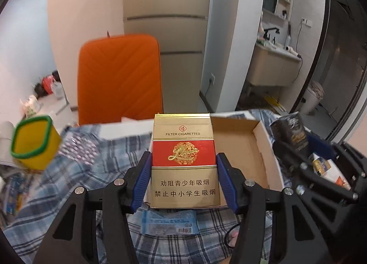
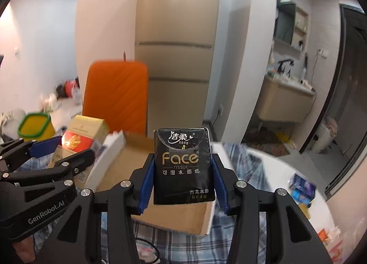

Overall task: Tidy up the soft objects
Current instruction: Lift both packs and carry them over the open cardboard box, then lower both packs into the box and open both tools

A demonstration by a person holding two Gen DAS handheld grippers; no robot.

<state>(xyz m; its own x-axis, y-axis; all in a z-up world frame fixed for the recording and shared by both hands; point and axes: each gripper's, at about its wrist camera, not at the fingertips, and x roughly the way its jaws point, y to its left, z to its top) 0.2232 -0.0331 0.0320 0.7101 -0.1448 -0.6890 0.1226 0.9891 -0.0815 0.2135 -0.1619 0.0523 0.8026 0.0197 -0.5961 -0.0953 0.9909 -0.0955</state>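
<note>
Over the cardboard box (image 2: 165,195), I keep both packs upright: left gripper (image 1: 183,172) clamps the cigarette pack (image 1: 183,160), right gripper (image 2: 183,176) the tissue pack (image 2: 183,165).

Home, small apartment interior. Tall beige multi-door fridge (image 1: 165,23) against the wall, orange padded chair back (image 1: 119,78) in front of it. Bathroom nook to the right: washbasin vanity (image 1: 273,68) with black faucet (image 1: 269,32), mirror cabinet above, glass shower door (image 1: 339,57). Table covered with blue plaid cloth (image 1: 68,195); bags and clutter on the floor by the left wall.
</note>
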